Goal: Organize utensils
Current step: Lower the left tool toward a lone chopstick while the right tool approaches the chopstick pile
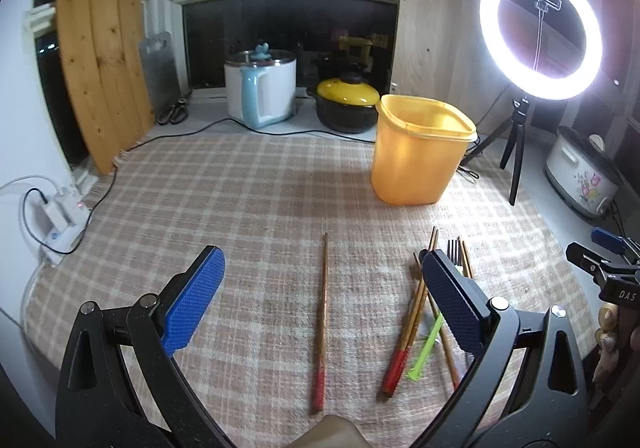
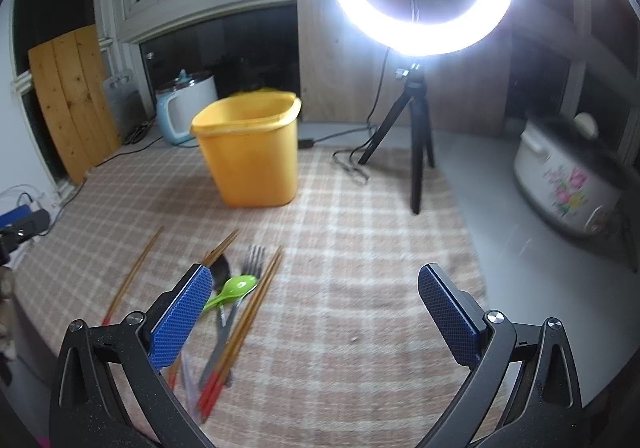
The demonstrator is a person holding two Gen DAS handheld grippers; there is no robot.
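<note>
A yellow plastic tub [image 1: 420, 152] [image 2: 250, 150] stands upright at the back of the checked cloth. One red-tipped chopstick [image 1: 322, 322] lies alone between the fingers of my open left gripper [image 1: 320, 276]. A pile of red-tipped chopsticks [image 1: 408, 328] [image 2: 240, 324], a metal fork [image 2: 244, 284] and a green spoon [image 2: 232, 290] lies by the left gripper's right finger. My right gripper [image 2: 316, 288] is open and holds nothing; the pile lies by its left finger. Another chopstick [image 2: 134, 274] lies further left.
A ring light on a tripod [image 2: 416, 128] stands right of the tub, with cables [image 2: 352, 164] on the cloth. A white kettle [image 1: 262, 88], a yellow-lidded pot [image 1: 347, 100], a wooden board [image 1: 100, 60] and a floral cooker [image 2: 568, 180] line the edges.
</note>
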